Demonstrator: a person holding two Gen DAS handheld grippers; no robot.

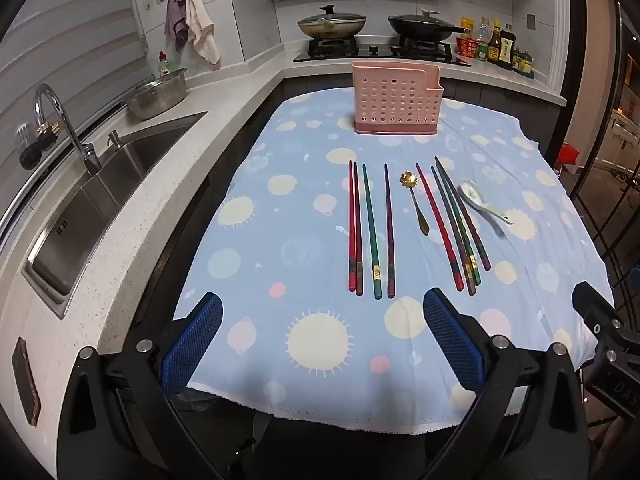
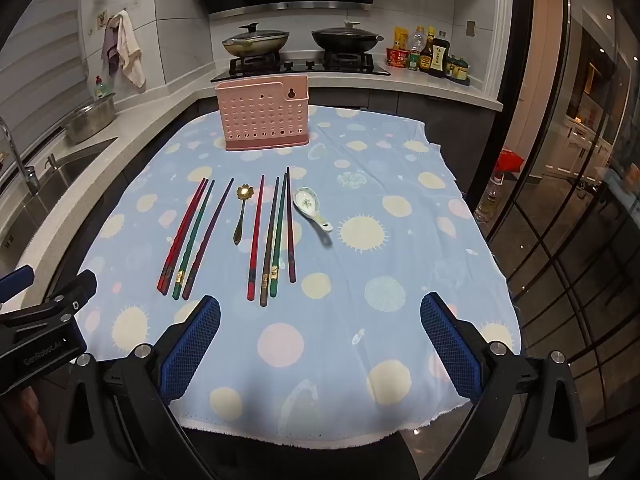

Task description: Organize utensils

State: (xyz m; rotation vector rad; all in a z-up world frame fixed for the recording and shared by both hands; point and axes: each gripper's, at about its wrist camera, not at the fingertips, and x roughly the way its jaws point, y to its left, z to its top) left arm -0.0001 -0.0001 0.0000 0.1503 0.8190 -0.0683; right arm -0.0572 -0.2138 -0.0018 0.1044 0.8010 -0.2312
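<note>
A pink perforated utensil holder (image 1: 395, 98) (image 2: 263, 115) stands upright at the far end of the blue dotted tablecloth (image 1: 288, 208) (image 2: 376, 264). Several red, green and dark chopsticks lie in two groups, a left group (image 1: 370, 230) (image 2: 190, 238) and a right group (image 1: 456, 226) (image 2: 274, 236). A small gold flower spoon (image 1: 416, 202) (image 2: 240, 212) lies between them. A white ceramic spoon (image 1: 482, 201) (image 2: 312, 208) lies to the right. My left gripper (image 1: 322, 312) and right gripper (image 2: 320, 312) are open and empty above the near table edge.
A steel sink (image 1: 92, 200) with a tap and a metal pot (image 1: 160, 92) are on the counter to the left. A stove with two lidded pans (image 1: 332, 24) (image 2: 344, 38) and sauce bottles (image 2: 432, 54) are behind. A glass door (image 2: 580, 200) is on the right.
</note>
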